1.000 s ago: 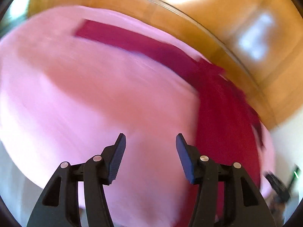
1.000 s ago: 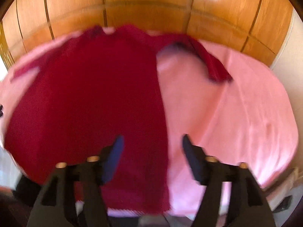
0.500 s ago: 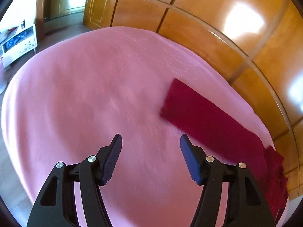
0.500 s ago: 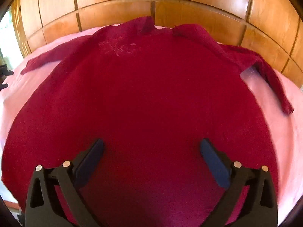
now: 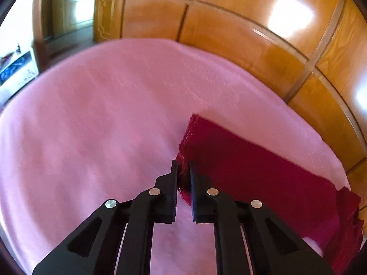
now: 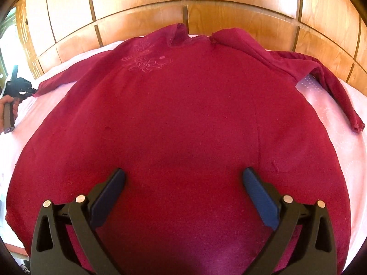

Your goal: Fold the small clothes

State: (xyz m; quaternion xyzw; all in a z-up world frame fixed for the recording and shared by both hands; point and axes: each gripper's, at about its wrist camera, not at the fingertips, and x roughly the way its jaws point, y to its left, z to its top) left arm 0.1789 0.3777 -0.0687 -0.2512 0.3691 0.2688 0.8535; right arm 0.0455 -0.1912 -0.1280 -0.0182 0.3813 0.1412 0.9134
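A dark red long-sleeved top lies spread flat on a pink bed sheet, neck toward the wooden wall. Its left sleeve stretches out across the sheet. My left gripper is shut on the cuff end of that sleeve; it also shows at the far left of the right wrist view. My right gripper is wide open and empty, hovering over the lower body of the top. The right sleeve lies bent down along the side.
A wood-panelled wall runs close behind the bed. A doorway and a low white cabinet stand past the bed's left edge. Bare pink sheet lies left of the sleeve.
My left gripper moved onto the sleeve cuff and shut on it. My right gripper stayed open over the top and drew slightly closer.
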